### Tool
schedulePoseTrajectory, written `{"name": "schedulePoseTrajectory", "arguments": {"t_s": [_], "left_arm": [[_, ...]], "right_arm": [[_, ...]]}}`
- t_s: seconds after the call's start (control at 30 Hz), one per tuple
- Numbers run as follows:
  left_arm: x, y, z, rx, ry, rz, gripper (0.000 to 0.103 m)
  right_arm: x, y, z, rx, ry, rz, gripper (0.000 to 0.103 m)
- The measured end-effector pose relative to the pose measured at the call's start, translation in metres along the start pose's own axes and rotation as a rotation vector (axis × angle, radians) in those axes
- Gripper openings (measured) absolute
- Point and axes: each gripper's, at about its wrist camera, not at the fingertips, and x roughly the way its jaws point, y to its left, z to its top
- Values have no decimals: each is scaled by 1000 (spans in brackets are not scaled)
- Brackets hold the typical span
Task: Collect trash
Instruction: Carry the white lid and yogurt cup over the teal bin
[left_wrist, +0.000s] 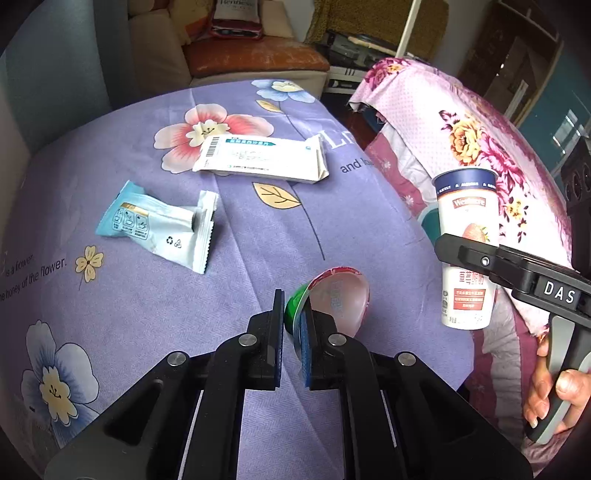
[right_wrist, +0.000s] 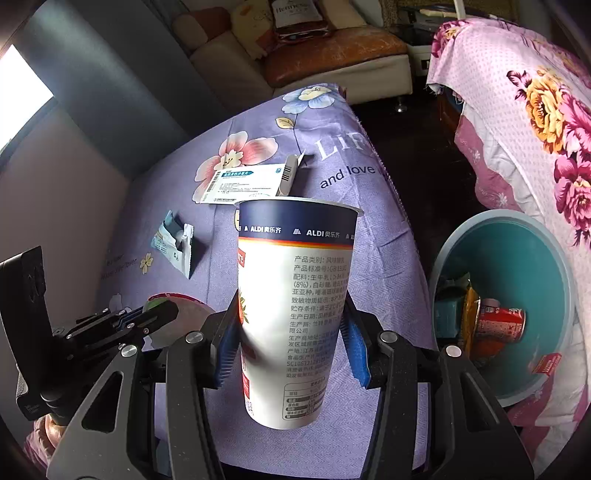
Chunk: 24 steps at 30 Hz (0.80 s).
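Above the tabletop (left_wrist: 129, 314) I have both fingers clamped, left gripper (left_wrist: 293, 332) on a small lidded cup (left_wrist: 332, 299), right gripper (right_wrist: 291, 347) on a yogurt cup (right_wrist: 295, 295), while the bin (right_wrist: 554, 258) at right already holds trash, and a wrapper (left_wrist: 159, 225) and a medicine box (left_wrist: 258, 158) remain farther off.

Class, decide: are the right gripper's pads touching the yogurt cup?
Touching. The right wrist view shows the right gripper with both blue pads pressed against the yogurt cup, held off the table.

Cluttered living room in daylight

A beige sofa (right_wrist: 236, 62) with an orange-brown seat cushion (right_wrist: 332, 51) stands against a grey wall (right_wrist: 110, 92); a bright window (right_wrist: 22, 77) shows at left, dark floor (right_wrist: 406, 140) between, pink floral cloth (right_wrist: 535, 110) draped at right.
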Motion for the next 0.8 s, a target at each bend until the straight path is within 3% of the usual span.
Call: {"name": "schedulePoseTrajectory", "arguments": {"t_s": [0.8], "left_arm": [[56,-158,27,219,90,-63,8]], "right_arm": [[-64,-156,-28,254,-155,-88,47]]}}
